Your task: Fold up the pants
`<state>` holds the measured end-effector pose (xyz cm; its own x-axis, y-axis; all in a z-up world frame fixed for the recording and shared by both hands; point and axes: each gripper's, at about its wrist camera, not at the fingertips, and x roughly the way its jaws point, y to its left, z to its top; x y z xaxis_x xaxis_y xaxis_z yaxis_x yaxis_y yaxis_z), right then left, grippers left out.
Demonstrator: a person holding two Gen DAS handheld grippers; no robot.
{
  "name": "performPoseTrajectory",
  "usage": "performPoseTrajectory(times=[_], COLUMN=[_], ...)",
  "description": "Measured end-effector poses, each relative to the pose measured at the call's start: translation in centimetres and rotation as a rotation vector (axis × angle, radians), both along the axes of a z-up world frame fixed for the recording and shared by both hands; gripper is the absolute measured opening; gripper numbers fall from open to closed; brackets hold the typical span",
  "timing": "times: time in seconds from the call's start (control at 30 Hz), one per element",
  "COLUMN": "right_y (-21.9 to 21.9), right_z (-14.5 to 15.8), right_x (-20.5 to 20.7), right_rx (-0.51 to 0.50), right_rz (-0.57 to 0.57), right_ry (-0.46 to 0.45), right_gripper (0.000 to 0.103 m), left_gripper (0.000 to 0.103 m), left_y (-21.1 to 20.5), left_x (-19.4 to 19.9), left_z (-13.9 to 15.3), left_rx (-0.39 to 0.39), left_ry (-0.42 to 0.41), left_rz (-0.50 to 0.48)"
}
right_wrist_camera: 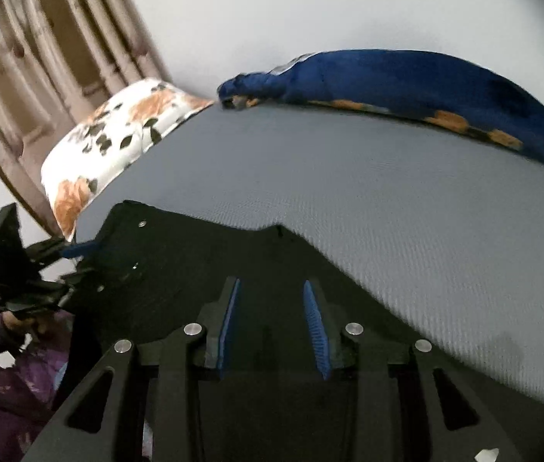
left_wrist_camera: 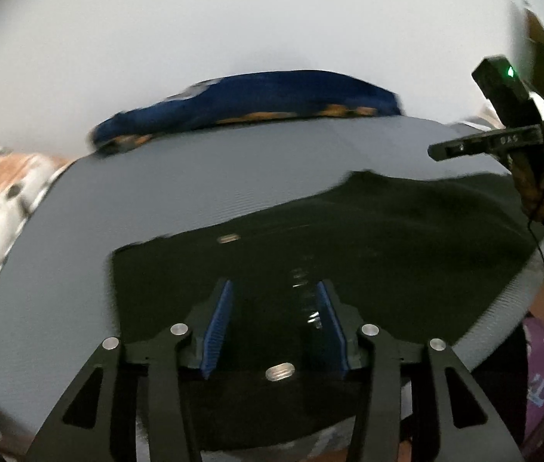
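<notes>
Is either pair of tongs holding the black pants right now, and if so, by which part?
Neither. Both the left tongs and right tongs stand open above the black pants, pads clear of the cloth.

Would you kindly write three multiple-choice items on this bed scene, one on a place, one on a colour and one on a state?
1. Where does the blue bundle lie?
A. At the far edge of the grey sheet
B. On top of the black pants
C. Between the left tool's fingers

2. What colour are the pads on both tools?
A. Red
B. Blue
C. Green

3. How do the pants lie?
A. Hanging in the air
B. Rolled into a ball
C. Spread flat on the sheet

Answers:
1. A: the blue bundle sits along the far edge of the grey sheet, apart from the black pants.
2. B: the pads of the left tool and of the right tool are blue.
3. C: the dark cloth lies flat on the sheet.
</notes>
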<state>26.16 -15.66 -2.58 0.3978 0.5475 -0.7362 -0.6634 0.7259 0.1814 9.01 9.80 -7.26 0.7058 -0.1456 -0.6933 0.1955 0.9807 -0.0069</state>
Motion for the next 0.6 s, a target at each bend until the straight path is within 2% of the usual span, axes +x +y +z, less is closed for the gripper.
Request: performPoseTrajectory(times=[0.23, 0.33, 0.4, 0.47, 0.6], right_y=[4.0, 5.5, 6.4, 6.8, 7.2], right_z=[-2.9, -4.3, -5.3, -5.5, -5.3], right_x=[4.0, 4.9, 5.3, 5.5, 5.3], right_rx=[-0.114, -0.146, -0.179, -0.177, -0.197], right_rz=[0.121, 0.183, 0.214, 0.223, 0.194], right_ry=[0.010, 0.043, 0.064, 0.070, 0.004], right_gripper=[0.032, 0.028, 0.019, 0.016, 0.007], left_gripper=[0.053, 0.055, 0.055, 0.056, 0.059], left_y=[4.4, 5.3, 5.8, 6.1, 7.3], left_x=[-0.2, 0.0, 0.1, 0.1, 0.1], left_z=[-0.6, -1.3, -1.6, -2.0, -2.3], left_rx=[0.008, 0.007, 0.008, 0.011, 0.000], left_ry=[0.022, 0.048, 0.056, 0.065, 0.064], left_rz=[0.135, 0.164, 0.181, 0.195, 0.242])
